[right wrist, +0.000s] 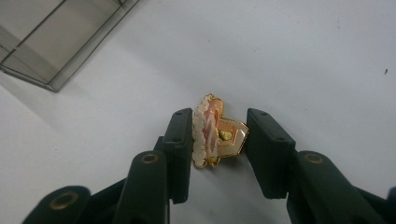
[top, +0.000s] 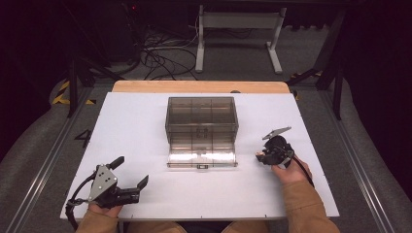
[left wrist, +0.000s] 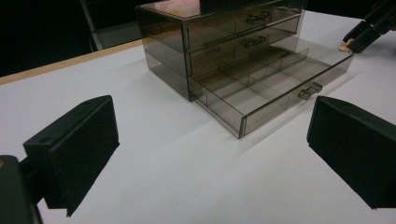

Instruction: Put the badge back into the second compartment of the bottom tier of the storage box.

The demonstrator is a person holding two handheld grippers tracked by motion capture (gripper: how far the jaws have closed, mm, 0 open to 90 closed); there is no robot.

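Two tools are in my hands: the right tool (right wrist: 218,154) straddles a gold clip (right wrist: 217,133) on the tabletop (right wrist: 303,56), jaws not yet clamped; the left tool (left wrist: 210,154) gapes wide, holding nothing.

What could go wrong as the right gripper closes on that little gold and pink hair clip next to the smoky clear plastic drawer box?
The small gold and pink hair clip stands on edge between the right gripper pads, touching one pad with a gap at the other, so it may tip or squirt out. Its uneven shape could twist in the grip. Later, it could catch the open bottom drawer's front wall.
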